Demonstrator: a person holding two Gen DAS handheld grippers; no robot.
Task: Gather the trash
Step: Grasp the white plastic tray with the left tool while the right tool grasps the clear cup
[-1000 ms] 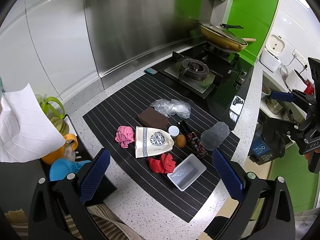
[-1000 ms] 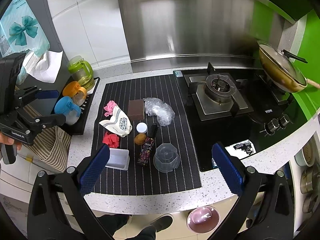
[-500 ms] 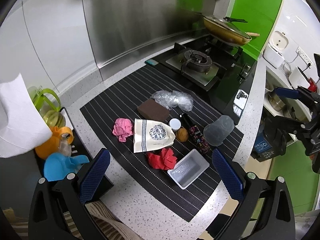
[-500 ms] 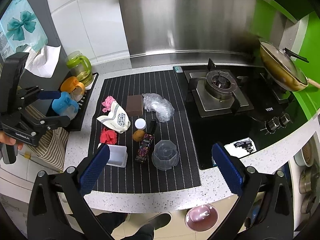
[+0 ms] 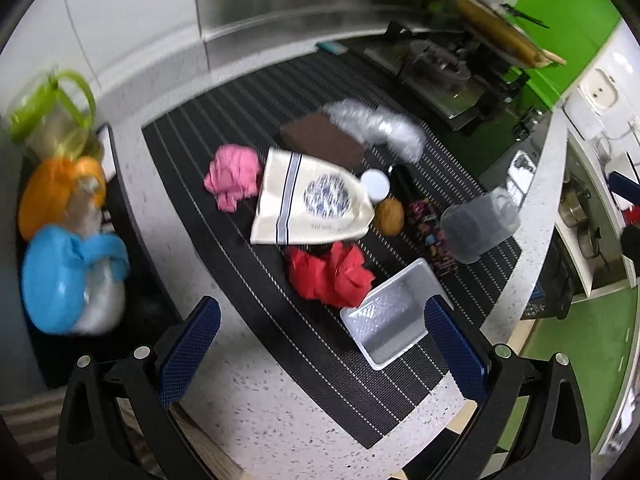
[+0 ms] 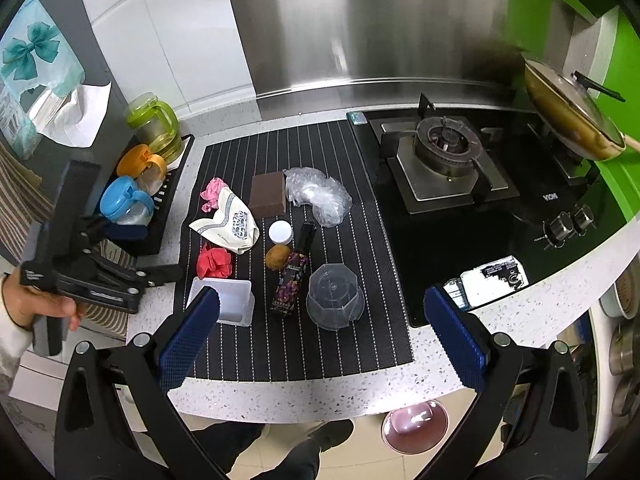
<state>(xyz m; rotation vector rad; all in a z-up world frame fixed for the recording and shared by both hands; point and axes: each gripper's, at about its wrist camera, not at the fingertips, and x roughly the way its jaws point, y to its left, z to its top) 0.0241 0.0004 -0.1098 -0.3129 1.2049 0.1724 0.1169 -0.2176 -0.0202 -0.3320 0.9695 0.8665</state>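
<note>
Both grippers released above bench trash.
Left gripper (image 5: 320, 344) over red wad (image 5: 328, 276); tray (image 5: 390, 316) at 3 o'clock; right gripper (image 6: 322, 328) empty.

White speckled stone countertop (image 6: 532, 308) carries a black glass gas hob (image 6: 460, 184) below a brushed steel backsplash (image 6: 360, 24), flanked by white wall panels (image 6: 168, 28) and a green wall (image 6: 628, 44).
</note>
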